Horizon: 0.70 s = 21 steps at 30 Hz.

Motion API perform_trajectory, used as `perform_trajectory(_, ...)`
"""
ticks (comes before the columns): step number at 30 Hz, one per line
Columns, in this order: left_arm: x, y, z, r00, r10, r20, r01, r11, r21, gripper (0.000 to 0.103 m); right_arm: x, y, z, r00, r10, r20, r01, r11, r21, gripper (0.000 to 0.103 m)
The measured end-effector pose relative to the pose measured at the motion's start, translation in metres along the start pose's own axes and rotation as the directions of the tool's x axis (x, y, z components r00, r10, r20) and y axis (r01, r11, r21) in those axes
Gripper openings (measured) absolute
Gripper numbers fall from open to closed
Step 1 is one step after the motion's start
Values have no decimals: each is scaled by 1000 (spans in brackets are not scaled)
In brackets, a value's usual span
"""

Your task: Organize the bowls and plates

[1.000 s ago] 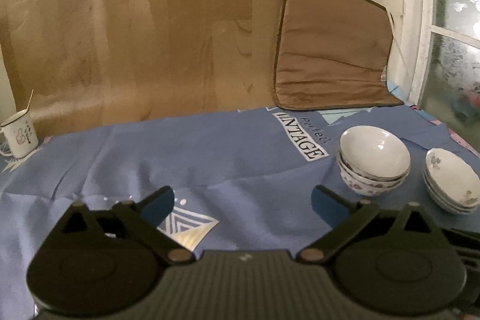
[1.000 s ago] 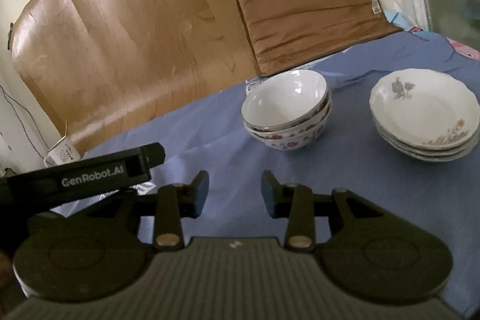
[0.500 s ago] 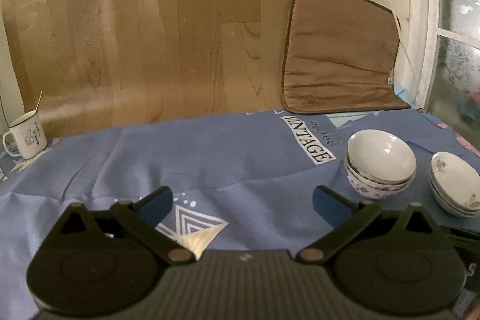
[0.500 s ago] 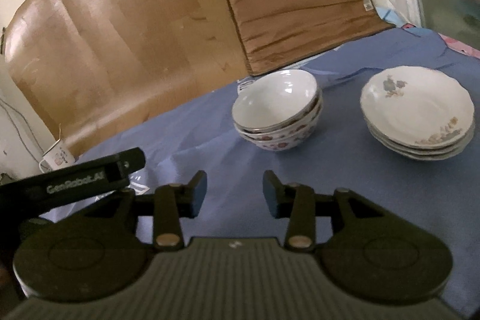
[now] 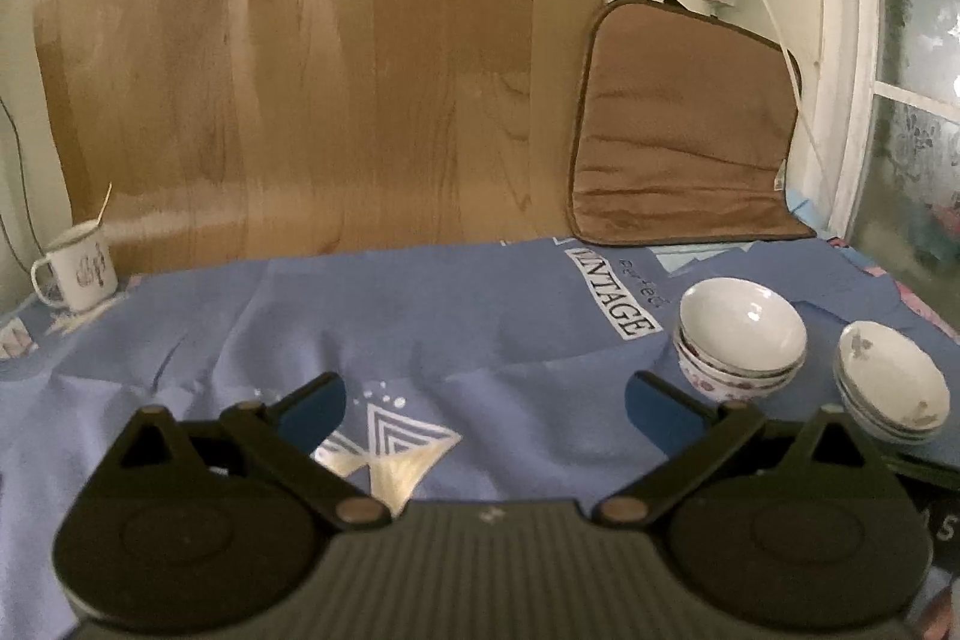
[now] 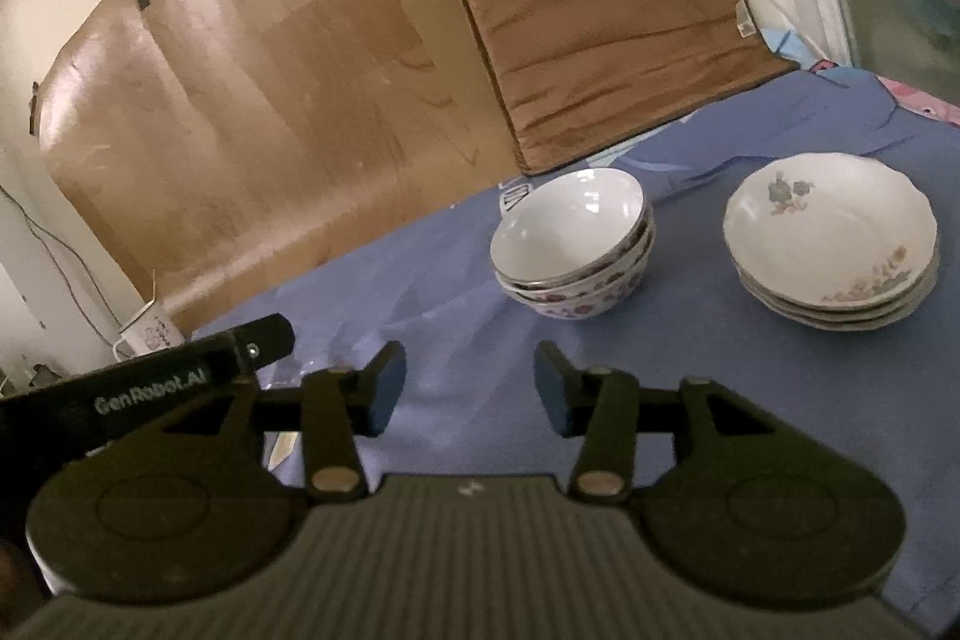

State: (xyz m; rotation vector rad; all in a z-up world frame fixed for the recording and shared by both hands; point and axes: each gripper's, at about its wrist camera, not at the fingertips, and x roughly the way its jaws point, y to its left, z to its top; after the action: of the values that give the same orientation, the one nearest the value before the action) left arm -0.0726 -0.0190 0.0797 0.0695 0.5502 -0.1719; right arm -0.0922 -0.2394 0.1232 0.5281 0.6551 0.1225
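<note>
A stack of white bowls [image 6: 573, 244] with floral outsides stands on the blue cloth; it also shows in the left wrist view [image 5: 741, 343]. A stack of white floral plates [image 6: 831, 250] stands to its right, seen in the left wrist view too [image 5: 891, 388]. My left gripper [image 5: 486, 406] is open and empty, above the cloth, left of the bowls. My right gripper [image 6: 468, 388] is open and empty, short of the bowls. The left gripper's body [image 6: 150, 382] shows at the left of the right wrist view.
A white enamel mug [image 5: 81, 268] stands at the cloth's far left. A wood-grain board [image 5: 318, 70] and a brown cushion [image 5: 678, 136] lean on the back wall. A window [image 5: 918, 100] and cable are at the right. The blue cloth [image 5: 420, 322] covers the surface.
Both grippers have drawn back and up from the dishes, which look smaller and farther. Both stay open and empty. The stacks have not moved.
</note>
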Motion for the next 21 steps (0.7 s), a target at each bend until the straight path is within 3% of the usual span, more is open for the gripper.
perform_trajectory(10, -12, -12, -4, 1000, 23, 4, -24, 998, 51, 103, -18, 1, 1, 999, 8, 39, -8, 1000, 2, 53)
perform_trajectory(16, -18, -11, -5, 999, 7, 34, -8, 1000, 20, 103, -26, 4, -3, 998, -7, 54, 9, 1000, -26, 54)
perform_trajectory(21, -6, -12, -6, 1000, -8, 11, 8, 1000, -17, 103, -31, -3, -7, 996, -48, 72, 51, 998, -32, 54)
